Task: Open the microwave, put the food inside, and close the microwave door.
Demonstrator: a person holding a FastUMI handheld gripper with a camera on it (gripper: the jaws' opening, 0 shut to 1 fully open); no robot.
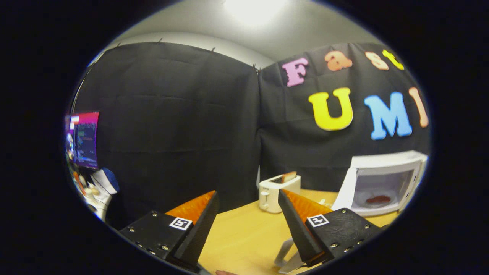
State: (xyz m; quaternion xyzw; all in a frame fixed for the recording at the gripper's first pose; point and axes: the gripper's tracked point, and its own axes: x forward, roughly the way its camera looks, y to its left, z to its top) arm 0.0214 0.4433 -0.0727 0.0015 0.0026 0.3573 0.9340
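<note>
Microwave open, food on its plate, your gripper empty

Microwave, the white box-shaped oven (386,183), sits at the far right of the pale wooden table (244,233), against the black cloth wall. Its door (342,191) is swung open toward the left, and a reddish-brown piece of food (378,199) lies on the round plate inside the lit cavity.

In your gripper view, the gripper (248,214) is released: its two fingers (198,225) stand spread wide apart above the near part of the table, with nothing between them. The microwave lies well beyond the right finger and apart from it.

A white two-slot toaster (276,193) stands on the table ahead of the fingers, left of the microwave door, with a slice sticking up from one slot. A white angled object (284,256) lies on the table just beside the right finger; you cannot tell what it is. A lit monitor (85,139) shows far to the left, beyond the cloth.
</note>
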